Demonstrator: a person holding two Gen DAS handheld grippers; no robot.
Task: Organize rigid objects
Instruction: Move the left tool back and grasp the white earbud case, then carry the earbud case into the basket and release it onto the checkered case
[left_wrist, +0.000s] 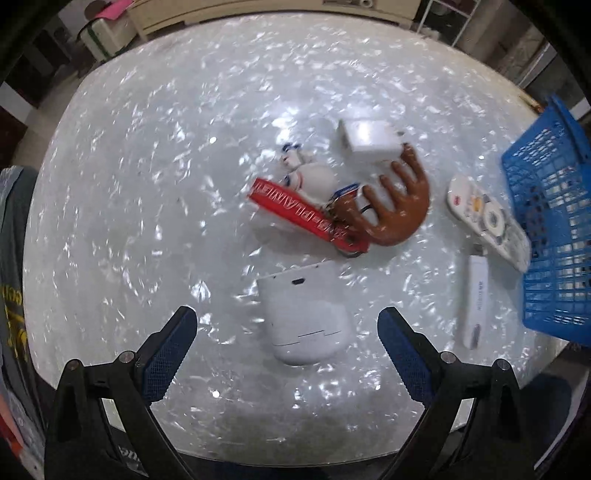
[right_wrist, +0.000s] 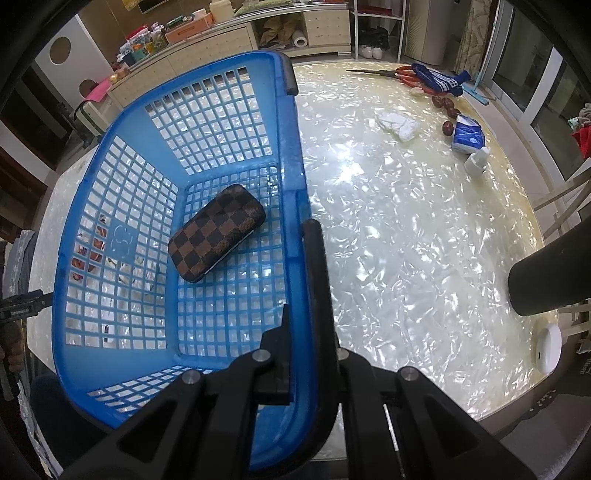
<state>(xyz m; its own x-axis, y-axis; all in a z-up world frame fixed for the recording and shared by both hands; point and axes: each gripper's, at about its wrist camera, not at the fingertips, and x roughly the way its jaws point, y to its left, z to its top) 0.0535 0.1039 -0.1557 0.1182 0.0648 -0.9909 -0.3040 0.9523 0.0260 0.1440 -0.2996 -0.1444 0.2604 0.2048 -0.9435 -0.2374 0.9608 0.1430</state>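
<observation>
My left gripper (left_wrist: 287, 326) is open, low over the table, its fingers either side of a white rounded case (left_wrist: 304, 314). Beyond it lie a red strap (left_wrist: 304, 214) with a white figurine (left_wrist: 312, 179), a brown comb (left_wrist: 393, 206), a white box (left_wrist: 369, 140), a white remote (left_wrist: 487, 221) and a white USB stick (left_wrist: 476, 301). My right gripper (right_wrist: 306, 280) is shut on the right rim of a blue plastic basket (right_wrist: 295, 155), which also shows at the right of the left wrist view (left_wrist: 554, 221). A brown checkered case (right_wrist: 218, 236) lies inside it.
The shiny pearl-patterned table (right_wrist: 406, 240) carries red scissors (right_wrist: 402, 75), a blue sock (right_wrist: 439, 81), crumpled white tissue (right_wrist: 397, 123), a blue tissue pack (right_wrist: 467, 136), a small white bottle (right_wrist: 476, 162) and a white round thing (right_wrist: 548, 345) at the right edge. Cabinets stand behind.
</observation>
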